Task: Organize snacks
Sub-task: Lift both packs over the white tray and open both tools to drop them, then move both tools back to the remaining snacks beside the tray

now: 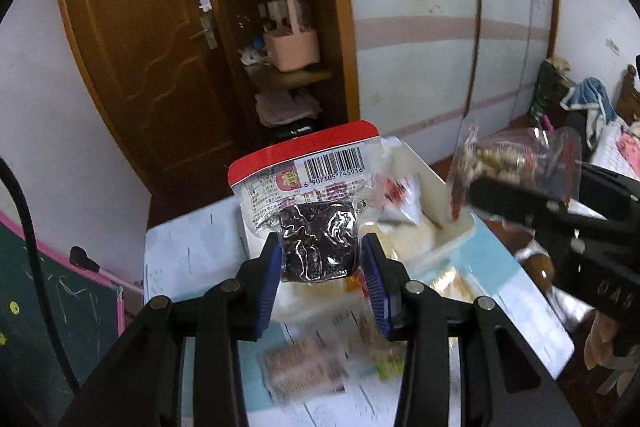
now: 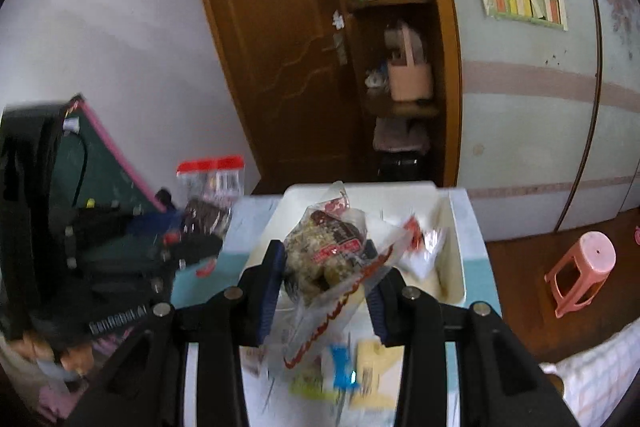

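Left wrist view puts my left gripper in front of me, its blue pads pinching a packet with a red top edge and a barcode, gripped at the dark contents in its lower half. I hold it above the table, just in front of the white bin that sits on it. To the right of that bin from here, my right gripper clamps a clear bag of pale, nutty snacks, also off the table. The right wrist view confirms it: the pads press on the clear bag, which hangs over the near rim of the bin. More wrapped snacks lie inside the bin. Loose packets lie blurred on the table nearer me than the bin. Beyond the bin stands a brown door, and a pink stool sits on the floor to the right.
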Motion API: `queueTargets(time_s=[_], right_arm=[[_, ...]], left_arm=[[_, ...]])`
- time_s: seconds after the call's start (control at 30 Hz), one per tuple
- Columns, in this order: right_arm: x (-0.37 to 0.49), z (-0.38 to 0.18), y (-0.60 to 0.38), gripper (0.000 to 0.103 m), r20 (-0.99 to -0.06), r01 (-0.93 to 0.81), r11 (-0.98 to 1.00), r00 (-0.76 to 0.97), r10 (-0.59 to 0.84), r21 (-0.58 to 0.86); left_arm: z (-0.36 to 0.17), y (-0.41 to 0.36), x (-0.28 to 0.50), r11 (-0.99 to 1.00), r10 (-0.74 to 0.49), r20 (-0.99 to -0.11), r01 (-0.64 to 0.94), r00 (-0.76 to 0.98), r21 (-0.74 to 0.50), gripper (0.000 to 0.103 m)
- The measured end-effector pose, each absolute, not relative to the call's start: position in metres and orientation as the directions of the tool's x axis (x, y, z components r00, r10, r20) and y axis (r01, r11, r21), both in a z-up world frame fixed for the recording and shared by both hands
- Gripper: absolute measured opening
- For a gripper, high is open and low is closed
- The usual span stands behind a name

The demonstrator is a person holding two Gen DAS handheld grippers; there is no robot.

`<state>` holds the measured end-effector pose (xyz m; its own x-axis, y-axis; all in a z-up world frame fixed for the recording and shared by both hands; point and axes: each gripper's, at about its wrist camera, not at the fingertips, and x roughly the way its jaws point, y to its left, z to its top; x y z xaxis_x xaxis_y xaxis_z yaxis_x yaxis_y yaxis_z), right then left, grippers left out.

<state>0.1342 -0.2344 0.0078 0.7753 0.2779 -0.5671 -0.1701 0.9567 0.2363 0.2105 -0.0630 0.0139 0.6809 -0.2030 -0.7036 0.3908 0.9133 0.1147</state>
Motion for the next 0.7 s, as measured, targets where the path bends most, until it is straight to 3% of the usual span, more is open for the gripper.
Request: queueTargets(time_s=[0.17,0.2,0.27,0.3,0.33,0.7], right_arm=[[0.191,-0.002,-0.245,0.039,-0.606,-0.08,0.97,0.768,0.208,0.231],[0.199,-0.007,-0.248,0.04,-0.62,-0.065,0.969,0.758,0.202,0.237],[0.217,-0.019,-0.25,0.043,-0.653,-0.043,0.971,0.733,0.19,0.235],[0.224,-0.025,-0.251,0.046,-0.668,-0.027,0.974,0.724,0.174,0.224],[0.228,-0.03,-0.251,0.047,-0.68,-0.012,0.977,0.717,0.156,0.212],[0.221,-0.05,-0.241,0.051,-0.712,-0.057,0.984,0.683,0.161,0.168]], left_arm=[[0.011,-0.061,0.257,0.936,-0.179,-0.703,0.338,0.689,0.093,0.044],[0.007,-0.06,0.267,0.943,-0.171,-0.71,0.322,0.684,0.083,0.05],[-0.004,-0.058,0.281,0.954,-0.146,-0.716,0.289,0.683,0.081,0.072],[-0.01,-0.057,0.288,0.959,-0.125,-0.716,0.267,0.687,0.09,0.091],[-0.014,-0.055,0.293,0.962,-0.116,-0.712,0.257,0.693,0.093,0.096],[-0.042,-0.039,0.283,0.955,-0.199,-0.679,0.295,0.706,0.027,0.096]])
